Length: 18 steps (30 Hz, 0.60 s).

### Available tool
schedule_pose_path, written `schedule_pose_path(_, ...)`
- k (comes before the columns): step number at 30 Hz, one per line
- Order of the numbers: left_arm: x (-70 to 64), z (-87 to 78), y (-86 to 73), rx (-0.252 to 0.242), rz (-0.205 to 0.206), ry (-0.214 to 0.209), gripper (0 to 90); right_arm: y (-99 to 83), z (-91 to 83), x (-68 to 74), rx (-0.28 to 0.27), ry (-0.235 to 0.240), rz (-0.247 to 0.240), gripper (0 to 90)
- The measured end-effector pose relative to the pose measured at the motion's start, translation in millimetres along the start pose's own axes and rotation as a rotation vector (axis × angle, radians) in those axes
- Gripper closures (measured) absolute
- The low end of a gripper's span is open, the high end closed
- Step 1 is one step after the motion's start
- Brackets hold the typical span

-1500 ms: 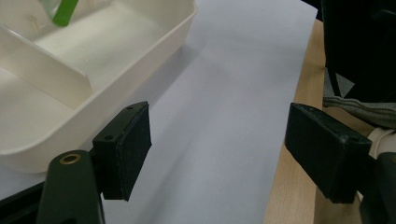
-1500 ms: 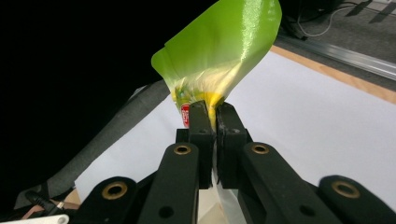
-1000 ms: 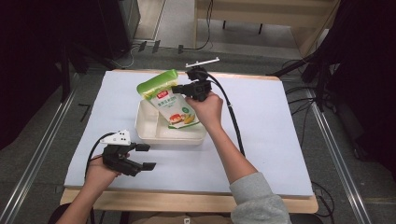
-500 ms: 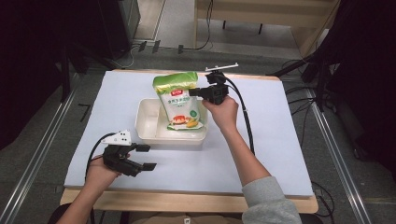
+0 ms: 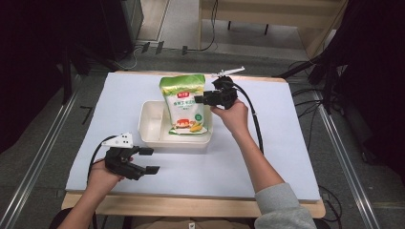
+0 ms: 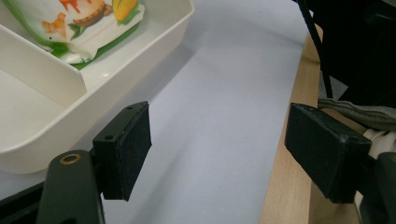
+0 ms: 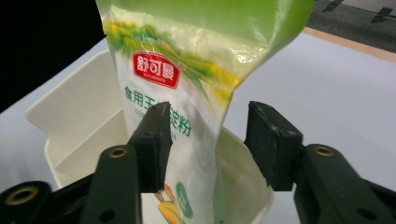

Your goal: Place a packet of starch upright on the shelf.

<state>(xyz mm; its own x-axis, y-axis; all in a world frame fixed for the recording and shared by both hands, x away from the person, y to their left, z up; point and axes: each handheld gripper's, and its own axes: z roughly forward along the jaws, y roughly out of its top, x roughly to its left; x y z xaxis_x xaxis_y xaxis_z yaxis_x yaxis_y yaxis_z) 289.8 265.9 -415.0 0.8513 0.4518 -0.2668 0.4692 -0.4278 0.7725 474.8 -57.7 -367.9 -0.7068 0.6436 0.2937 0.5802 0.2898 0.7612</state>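
A green and white food pouch (image 5: 184,102) stands upright in the right compartment of a white divided tray (image 5: 153,129). My right gripper (image 5: 199,100) is at the pouch's right side at mid height. In the right gripper view its jaws stand apart around the pouch's (image 7: 187,70) edge, the left pad against it and a gap before the right pad; the gripper (image 7: 212,140) is open. My left gripper (image 5: 149,160) rests open and empty on the white table cover, in front of the tray's left corner. The left gripper view shows the pouch's bottom (image 6: 88,18) inside the tray (image 6: 42,135).
The tray's left compartment (image 5: 155,125) holds nothing. White cover (image 5: 267,95) spreads around the tray, with the wooden table edge (image 5: 191,207) along the front. Cables (image 5: 255,121) trail from the right gripper over the table. Dark floor and rails lie beyond the sides.
The right gripper swung the pouch from a tilt up to upright in the tray and moved right with it. Its jaws now stand apart. The left gripper has not moved.
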Motion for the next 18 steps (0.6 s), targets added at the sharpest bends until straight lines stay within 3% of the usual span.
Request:
schedule_pose_path(7,-0.5,1.8,-0.2,0.003,0.000,0.004,23.4,-7.9,-6.3,-3.0,0.003,0.000,0.022,46.2)
schedule_pose_path(18,-0.7,3.7,-0.4,0.022,0.003,0.018,23.4,-15.0,-19.2,-1.4,0.016,0.000,0.009,43.7)
